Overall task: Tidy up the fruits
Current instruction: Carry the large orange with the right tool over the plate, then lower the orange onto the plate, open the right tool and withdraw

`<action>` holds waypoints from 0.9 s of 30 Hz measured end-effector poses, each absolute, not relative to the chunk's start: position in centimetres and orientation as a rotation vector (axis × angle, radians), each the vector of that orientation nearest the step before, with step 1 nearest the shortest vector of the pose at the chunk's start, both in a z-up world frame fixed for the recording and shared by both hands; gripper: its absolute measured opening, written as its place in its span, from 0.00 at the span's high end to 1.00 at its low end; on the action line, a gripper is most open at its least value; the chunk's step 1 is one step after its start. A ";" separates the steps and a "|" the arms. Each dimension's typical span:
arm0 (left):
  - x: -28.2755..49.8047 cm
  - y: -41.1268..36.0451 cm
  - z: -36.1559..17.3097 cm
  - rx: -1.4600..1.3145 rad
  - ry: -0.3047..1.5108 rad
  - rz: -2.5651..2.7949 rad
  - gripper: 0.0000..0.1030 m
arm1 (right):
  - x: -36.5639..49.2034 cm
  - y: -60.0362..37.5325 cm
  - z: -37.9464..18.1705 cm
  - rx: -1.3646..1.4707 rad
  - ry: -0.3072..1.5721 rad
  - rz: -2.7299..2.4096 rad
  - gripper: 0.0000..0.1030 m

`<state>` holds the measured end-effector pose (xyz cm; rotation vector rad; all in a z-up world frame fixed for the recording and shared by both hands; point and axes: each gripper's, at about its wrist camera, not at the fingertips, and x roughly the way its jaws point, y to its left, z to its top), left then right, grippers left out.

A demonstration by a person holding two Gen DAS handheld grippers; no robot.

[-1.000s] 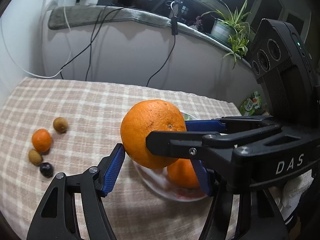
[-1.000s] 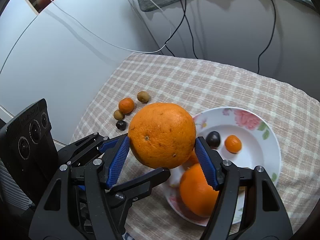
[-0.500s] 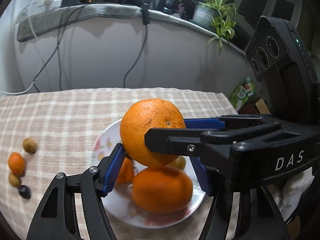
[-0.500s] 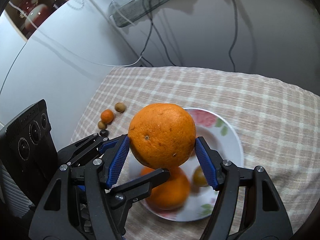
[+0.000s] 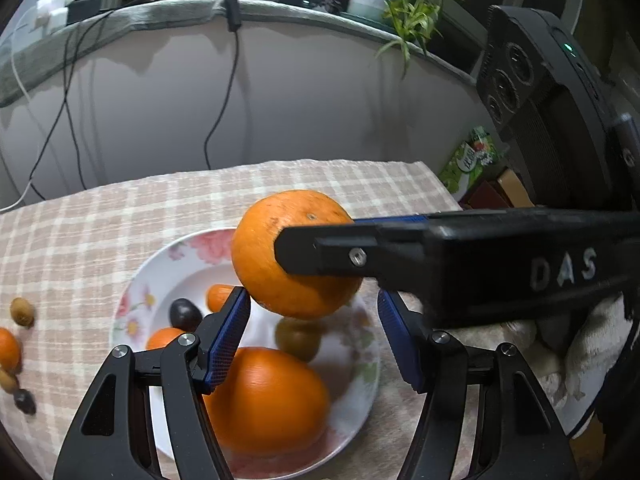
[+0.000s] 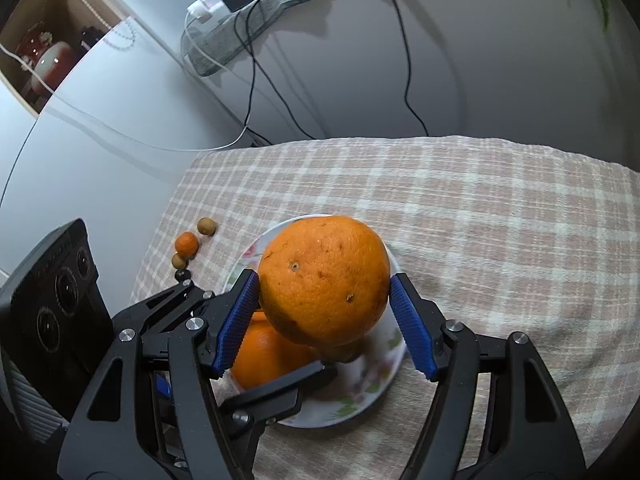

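A big orange [image 5: 260, 248] hangs in the air, gripped crosswise by both grippers. My left gripper [image 5: 312, 300] presses it from the sides. The right gripper [image 6: 324, 280] is shut on the same big orange [image 6: 320, 252], its black finger crossing in front in the left wrist view. Directly below lies a flowered white plate [image 5: 132, 292] holding a second large orange [image 5: 260, 400], two small tangerines [image 5: 218, 296], a dark plum [image 5: 184, 314] and a brownish-green fruit [image 5: 298, 338]. In the right wrist view the plate [image 6: 360, 408] is mostly hidden.
Loose small fruits lie on the checked tablecloth [image 6: 480, 240] left of the plate: a brown one [image 5: 22, 312], a tangerine [image 5: 8, 350] and a dark one [image 5: 24, 402]. The wall with hanging cables [image 5: 224, 100] is behind. A green carton [image 5: 468, 160] sits past the table's right edge.
Both grippers carried the big orange rightward, away from the loose fruits. The plate has come from off to the right to directly under the orange. Both grips are unchanged.
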<state>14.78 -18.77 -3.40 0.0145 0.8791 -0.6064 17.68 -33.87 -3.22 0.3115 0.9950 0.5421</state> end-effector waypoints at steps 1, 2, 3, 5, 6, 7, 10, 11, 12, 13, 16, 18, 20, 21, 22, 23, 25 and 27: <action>14.7 -19.1 -3.4 0.020 0.880 -0.614 0.37 | 17.7 -34.1 -3.3 0.315 0.995 0.538 0.32; 14.6 -19.4 -3.5 0.028 0.881 -0.620 0.37 | 17.7 -34.3 -3.3 0.318 0.995 0.533 0.32; 14.5 -19.6 -3.5 0.033 0.881 -0.623 0.37 | 17.8 -34.4 -3.3 0.320 0.995 0.528 0.32; 14.4 -20.0 -3.6 0.037 0.883 -0.628 0.37 | 17.8 -34.7 -3.5 0.323 0.998 0.522 0.32; 14.4 -20.1 -3.6 0.038 0.882 -0.630 0.37 | 17.9 -34.8 -3.5 0.323 1.000 0.521 0.32; 14.3 -20.1 -3.5 0.040 0.878 -0.631 0.37 | 17.9 -34.9 -3.6 0.324 1.003 0.519 0.32; 14.2 -20.2 -3.3 0.040 0.868 -0.631 0.37 | 17.9 -35.0 -3.8 0.326 1.001 0.520 0.32; 14.2 -20.2 -3.1 0.042 0.861 -0.632 0.37 | 18.0 -35.0 -3.8 0.326 0.998 0.522 0.32; 13.8 -19.8 -3.0 0.044 0.855 -0.634 0.37 | 18.0 -35.1 -3.7 0.328 0.995 0.527 0.32; 13.7 -19.8 -2.8 0.047 0.850 -0.636 0.37 | 17.9 -35.0 -3.6 0.331 0.991 0.534 0.32; 13.2 -19.8 -2.2 0.053 0.834 -0.649 0.38 | 17.8 -34.8 -3.0 0.318 0.972 0.532 0.32; 12.9 -19.8 -1.9 0.051 0.827 -0.655 0.38 | 17.7 -34.6 -2.6 0.314 0.966 0.532 0.32; 12.5 -19.8 -1.8 0.053 0.822 -0.660 0.38 | 17.6 -34.5 -2.3 0.311 0.961 0.532 0.32; 12.2 -19.8 -1.7 0.053 0.822 -0.661 0.38 | 17.6 -34.4 -2.2 0.306 0.958 0.528 0.32; 12.0 -19.7 -1.7 0.052 0.820 -0.662 0.38 | 17.5 -34.4 -2.0 0.304 0.956 0.526 0.32; 11.8 -19.7 -1.6 0.051 0.818 -0.662 0.38 | 17.4 -34.4 -2.0 0.305 0.954 0.524 0.32; 11.5 -19.3 -1.5 0.049 0.815 -0.664 0.38 | 17.3 -34.6 -1.8 0.308 0.951 0.522 0.32; 11.1 -19.0 -1.4 0.047 0.811 -0.666 0.38 | 17.2 -34.6 -1.7 0.307 0.949 0.522 0.32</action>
